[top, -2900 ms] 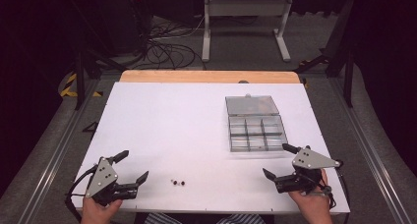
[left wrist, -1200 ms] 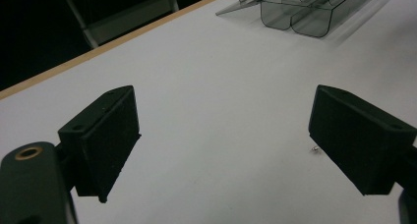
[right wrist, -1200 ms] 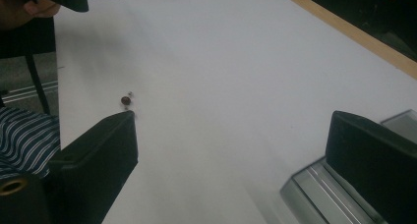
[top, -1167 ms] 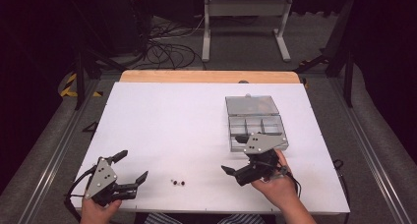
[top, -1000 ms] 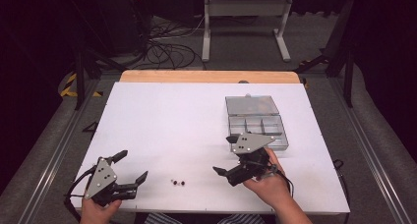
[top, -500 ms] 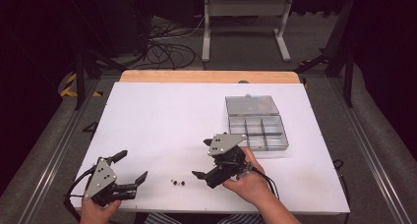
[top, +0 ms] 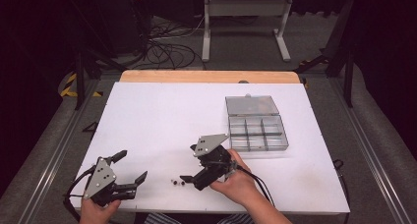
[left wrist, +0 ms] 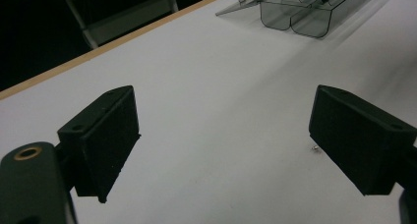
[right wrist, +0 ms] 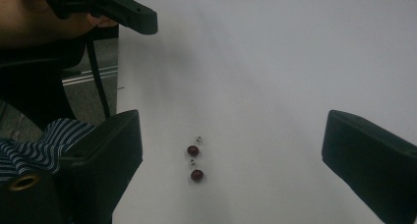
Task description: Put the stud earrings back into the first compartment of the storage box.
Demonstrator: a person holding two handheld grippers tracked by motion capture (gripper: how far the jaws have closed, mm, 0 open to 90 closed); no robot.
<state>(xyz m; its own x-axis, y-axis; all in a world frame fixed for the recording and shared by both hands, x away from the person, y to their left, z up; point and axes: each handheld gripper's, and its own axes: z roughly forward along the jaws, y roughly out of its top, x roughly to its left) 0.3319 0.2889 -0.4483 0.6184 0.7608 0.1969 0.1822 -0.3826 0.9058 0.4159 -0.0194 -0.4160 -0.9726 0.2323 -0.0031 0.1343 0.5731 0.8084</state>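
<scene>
Jaws wide on my left gripper (top: 129, 174), resting at the white table's (top: 162, 116) near corner. Moving right, two small dark-red round beads (right wrist: 194, 163) lie side by side near the front edge, and my right gripper (top: 187, 177) hovers just beside them, jaws spread wide, nothing held. I reckon I should centre one bead between the pads and close slowly, since it looks liable to roll. Far right, the clear plastic compartment box (top: 257, 133) sits open, its cells apparently empty.

Matt white table (top: 162, 116) with wood edge; clear glossy plastic box (top: 256, 127); shiny dark-red beads (right wrist: 194, 162)
</scene>
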